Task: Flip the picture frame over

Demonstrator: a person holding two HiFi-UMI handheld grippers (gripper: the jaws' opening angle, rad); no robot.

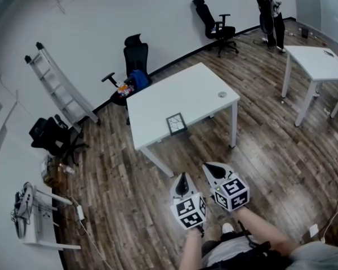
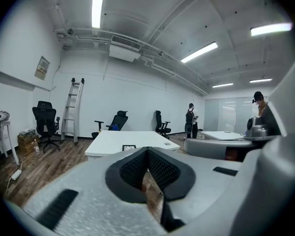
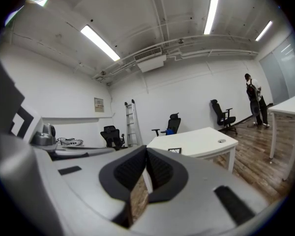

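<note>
Task object: small dark-rimmed rectangular picture frame (image 1: 176, 124), lying flat on the white rectangular table (image 1: 186, 91), close to the table edge nearest the person.
Frame face: pale inside the dark rim; which side is up cannot be told.
Frame relative to tools: ahead of both grippers and well apart from them; a strip of wood-plank floor (image 1: 158, 207) and the table edge lie between. Neither tool touches the frame or the table.
Left gripper (image 1: 183, 180): jaws closed together, nothing between the pads; it sits over the floor, tip aimed toward the table. In its own view the frame shows just above the jaw tips, slightly left of centre.
Right gripper (image 1: 216, 170): jaws closed, nothing held; just beside the left one and slightly nearer the table. In its own view the frame shows above and right of the jaw tips.
Arm pose: both forearms reach forward from the lower frame edge, side by side, grippers held close to level, marker cubes facing up.
Surroundings: black office chair (image 1: 136, 58) behind the table, folded ladder (image 1: 59, 83) leaning on the wall, second white table (image 1: 318, 63) at right.
</note>
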